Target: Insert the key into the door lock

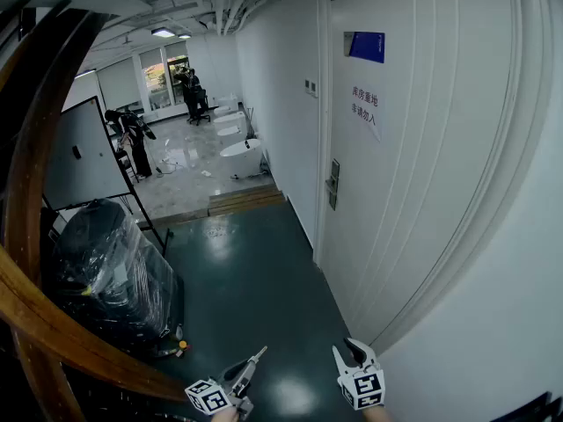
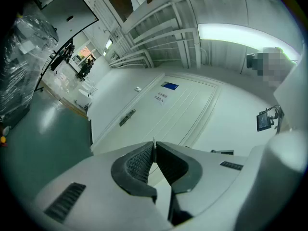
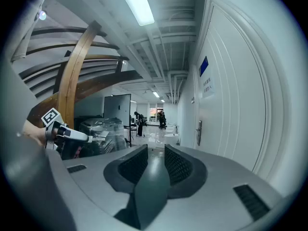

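Key (image 2: 153, 141) sits edge-on, pinched at the tips of your L gripper (image 2: 154, 147), sticking just past them, well apart from door lock (image 1: 332, 184). R gripper (image 3: 153, 159) jaws narrowly apart, nothing btwn, also well off lock.

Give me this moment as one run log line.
left gripper: shut on key | right gripper: open, empty | door lock: ahead, untouched | phase: approach, key not inserted
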Tool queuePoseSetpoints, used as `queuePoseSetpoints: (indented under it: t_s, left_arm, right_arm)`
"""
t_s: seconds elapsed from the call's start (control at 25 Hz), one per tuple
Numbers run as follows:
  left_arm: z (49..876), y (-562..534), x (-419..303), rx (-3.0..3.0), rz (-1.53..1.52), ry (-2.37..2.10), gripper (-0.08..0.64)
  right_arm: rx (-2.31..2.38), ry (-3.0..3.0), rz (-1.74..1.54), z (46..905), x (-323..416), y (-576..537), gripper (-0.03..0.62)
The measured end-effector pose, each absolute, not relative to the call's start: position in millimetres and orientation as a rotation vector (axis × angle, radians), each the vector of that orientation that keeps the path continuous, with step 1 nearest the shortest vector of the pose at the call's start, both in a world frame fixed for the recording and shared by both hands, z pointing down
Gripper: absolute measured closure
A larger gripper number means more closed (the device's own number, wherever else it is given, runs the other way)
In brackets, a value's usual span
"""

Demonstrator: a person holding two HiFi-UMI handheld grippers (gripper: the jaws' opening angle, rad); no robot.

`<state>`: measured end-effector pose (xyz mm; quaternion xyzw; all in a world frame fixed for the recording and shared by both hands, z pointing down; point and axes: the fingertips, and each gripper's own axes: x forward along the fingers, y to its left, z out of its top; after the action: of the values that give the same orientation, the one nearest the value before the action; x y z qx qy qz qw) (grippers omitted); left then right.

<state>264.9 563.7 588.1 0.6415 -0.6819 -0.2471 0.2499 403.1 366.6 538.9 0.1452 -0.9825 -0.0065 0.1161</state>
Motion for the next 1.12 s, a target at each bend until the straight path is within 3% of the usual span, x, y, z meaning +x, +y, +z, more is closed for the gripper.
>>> queuePoseSetpoints:
  t_s: [0.64, 1.12]
  left_arm:
    - [574.4, 530.6, 251.8, 1.792, -0.575, -1.860, 0.529]
    - [573.2, 512.7, 292.8, 1.760, -0.538, -1.874, 0.529]
  right_arm:
    - [0.416, -2.945, 0.136, 521.8, 387.9, 357.4, 0.469]
    - [0.409, -2.921, 0.125, 528.0, 437.6, 338.8, 0.469]
